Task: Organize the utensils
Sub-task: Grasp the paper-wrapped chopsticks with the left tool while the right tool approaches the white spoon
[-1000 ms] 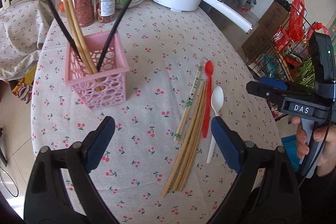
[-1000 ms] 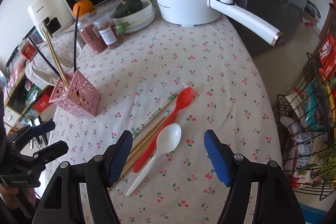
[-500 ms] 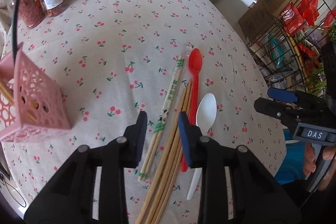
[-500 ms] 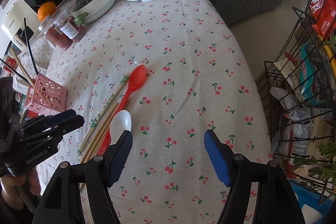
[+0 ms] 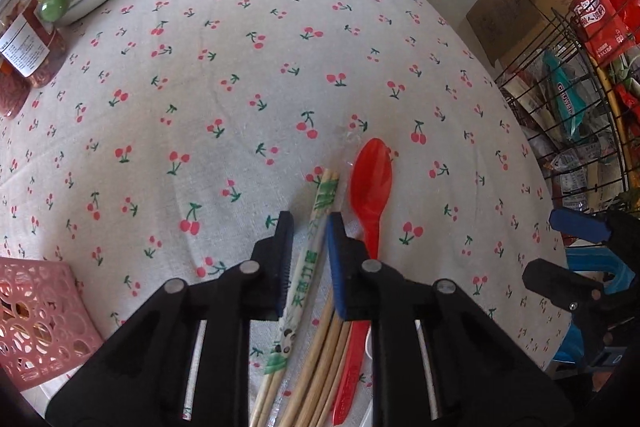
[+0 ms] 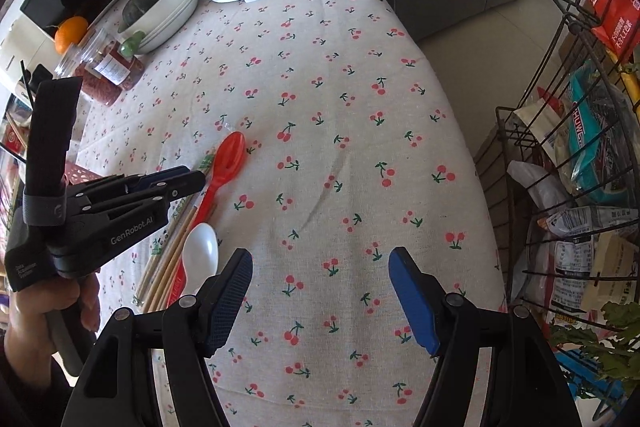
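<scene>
— Left gripper (image 5: 309, 227)?
— Nearly shut, jaws just now closing about wrapped chopsticks (image 5: 310, 259); pad contact impossible to tell. Red spoon (image 5: 370, 187) just right, bare chopsticks (image 5: 324, 351) beneath, pink basket (image 5: 36, 311) far left.
— Right gripper (image 6: 320, 269)?
— Wide, empty; white spoon (image 6: 201, 249) just left.

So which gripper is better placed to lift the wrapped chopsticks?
Left. The left gripper straddles the wrapped chopsticks, its jaws just closing. The right gripper hangs open over bare cloth.
</scene>
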The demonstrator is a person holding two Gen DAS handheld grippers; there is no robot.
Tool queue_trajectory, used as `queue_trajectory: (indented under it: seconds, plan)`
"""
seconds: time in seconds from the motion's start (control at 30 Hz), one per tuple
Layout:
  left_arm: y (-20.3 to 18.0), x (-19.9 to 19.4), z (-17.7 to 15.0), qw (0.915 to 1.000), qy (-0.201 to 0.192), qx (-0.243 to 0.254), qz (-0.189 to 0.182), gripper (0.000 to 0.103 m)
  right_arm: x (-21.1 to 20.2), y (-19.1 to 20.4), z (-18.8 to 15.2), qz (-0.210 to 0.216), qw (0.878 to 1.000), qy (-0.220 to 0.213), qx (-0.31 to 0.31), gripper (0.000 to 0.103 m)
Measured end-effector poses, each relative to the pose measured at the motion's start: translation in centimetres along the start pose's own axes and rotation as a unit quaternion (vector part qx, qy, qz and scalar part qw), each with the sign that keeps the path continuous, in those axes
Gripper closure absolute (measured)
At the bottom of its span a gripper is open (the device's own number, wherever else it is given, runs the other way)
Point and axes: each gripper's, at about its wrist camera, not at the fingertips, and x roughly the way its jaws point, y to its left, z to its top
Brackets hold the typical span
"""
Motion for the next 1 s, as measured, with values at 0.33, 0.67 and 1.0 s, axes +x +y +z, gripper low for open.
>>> queue_trajectory:
  seconds: [0.33, 0.67, 1.0]
  plan:
    - [1.6, -2.4, -1.8, 0.9993, -0.023, -0.023, 0.019, 0.092, 0.6, 0.8, -0.1, -0.011, 1.000, 0.009, 0.001, 0.031]
    - [5.4, -11.6, -7.8, 0.9945, -0.099, -0.035, 0.001, 0.098, 2.3, 4.8, -0.4, -0.002, 0.999, 0.029, -0.034, 0.031]
    - [8.2, -15.0, -12.3, 0.9846, -0.164, -0.058, -0.018, 0.098, 4.7, 6.8, -0.3, 0.051, 0.997, 0.043, -0.024, 0.048]
